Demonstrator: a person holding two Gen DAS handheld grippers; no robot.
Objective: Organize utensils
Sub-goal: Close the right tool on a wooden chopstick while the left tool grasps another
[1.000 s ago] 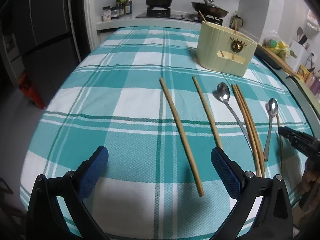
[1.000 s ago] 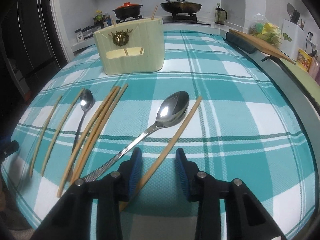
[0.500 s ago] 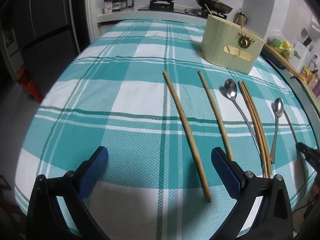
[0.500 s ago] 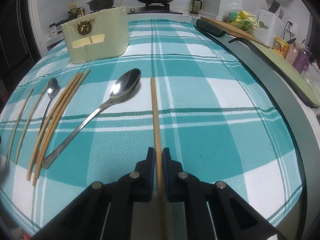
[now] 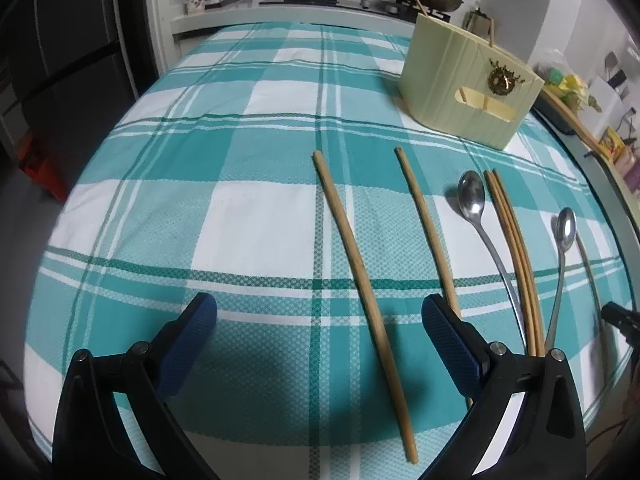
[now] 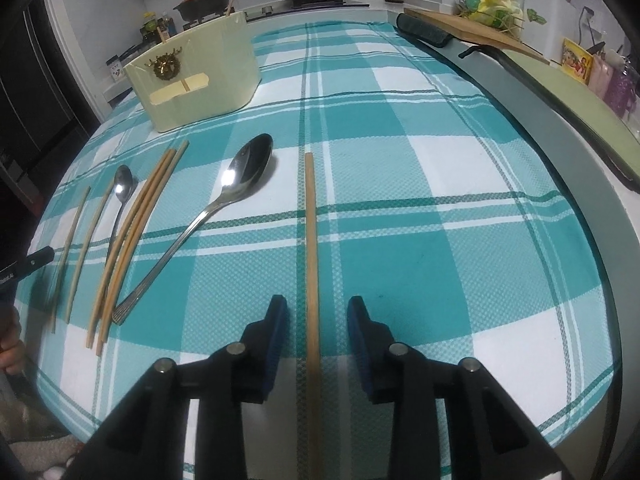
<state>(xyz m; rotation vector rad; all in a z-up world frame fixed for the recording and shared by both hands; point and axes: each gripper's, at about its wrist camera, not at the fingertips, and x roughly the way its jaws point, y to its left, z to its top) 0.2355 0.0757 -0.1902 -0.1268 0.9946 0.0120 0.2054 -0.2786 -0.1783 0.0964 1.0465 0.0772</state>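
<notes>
Wooden chopstick (image 6: pixel 311 248) lying untouched between just-opened right hand-held gripper (image 6: pixel 317 322) jaws

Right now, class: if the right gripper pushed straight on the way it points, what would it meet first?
Probably the single chopstick, which lies between the open right gripper jaws, and the checked tablecloth under it. The jaws have just been opening and their pads do not press on it. Depth is unclear.

Left wrist: near, angled down over table (image 5: pixel 248 216).
Right wrist: likewise.
Shared: utensil holder (image 5: pixel 460 88), chopsticks, spoons.
</notes>
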